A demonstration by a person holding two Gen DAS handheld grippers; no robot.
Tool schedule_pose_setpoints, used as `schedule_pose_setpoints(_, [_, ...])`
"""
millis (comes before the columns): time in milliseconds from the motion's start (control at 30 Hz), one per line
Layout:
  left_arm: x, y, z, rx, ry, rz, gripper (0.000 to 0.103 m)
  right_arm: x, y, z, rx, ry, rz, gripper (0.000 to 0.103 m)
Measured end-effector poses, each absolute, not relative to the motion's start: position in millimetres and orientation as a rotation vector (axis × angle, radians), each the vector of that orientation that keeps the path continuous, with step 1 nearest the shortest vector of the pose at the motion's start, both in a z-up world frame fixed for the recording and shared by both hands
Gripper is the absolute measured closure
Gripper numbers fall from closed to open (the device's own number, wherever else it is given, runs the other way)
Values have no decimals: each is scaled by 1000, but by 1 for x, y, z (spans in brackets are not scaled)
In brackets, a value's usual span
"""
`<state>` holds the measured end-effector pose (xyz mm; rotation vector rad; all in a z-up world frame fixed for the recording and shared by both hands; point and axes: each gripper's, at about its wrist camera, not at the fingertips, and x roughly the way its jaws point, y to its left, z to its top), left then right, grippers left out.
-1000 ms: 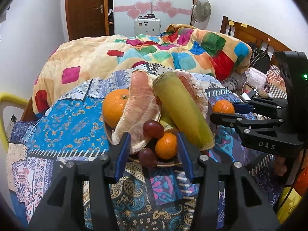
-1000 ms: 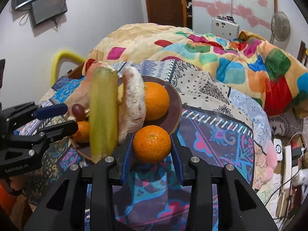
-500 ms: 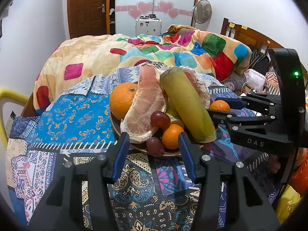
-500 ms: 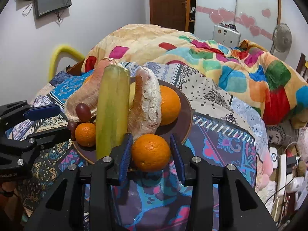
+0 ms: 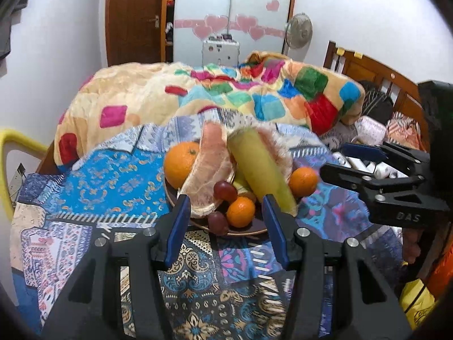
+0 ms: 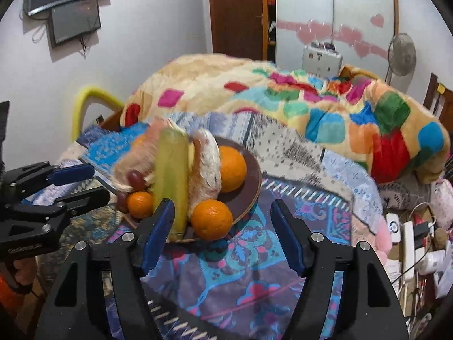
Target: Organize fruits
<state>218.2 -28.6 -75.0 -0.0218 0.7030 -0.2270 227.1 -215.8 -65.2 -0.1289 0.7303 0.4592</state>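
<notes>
The right gripper (image 6: 222, 223) has just been opening its blue-padded jaws; they stand wide and hold nothing. Just beyond them a round orange mandarin (image 6: 211, 220) sits on the near rim of the round brown plate (image 6: 250, 187). The left gripper (image 5: 225, 216) is half open and empty, just short of that plate. On the plate lie dark red grapes (image 5: 225, 191), a long yellow-green fruit (image 5: 262, 170) and pale peeled pomelo segments (image 5: 209, 170). Behind the plate is a colourful patchwork blanket (image 6: 325, 107).

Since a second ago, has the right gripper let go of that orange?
Yes. The right gripper jaws have just been opening; the orange now sits free at the brown plate rim.
</notes>
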Motion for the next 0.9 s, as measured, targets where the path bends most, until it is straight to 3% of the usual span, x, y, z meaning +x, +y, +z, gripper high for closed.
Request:
schedule_pose_setpoints(367, [108,-33,20,-22,418,-166,50,123,-241,27,-40,448,458,35])
schedule_pose_setpoints(600, [40,-31,48,-20,284,-119,46,56,-251,62,9,286,446,30])
schedule_pose_setpoints(900, [-22,-37,66,-1,159,-103,27,6,-246,71,24,180,428,20])
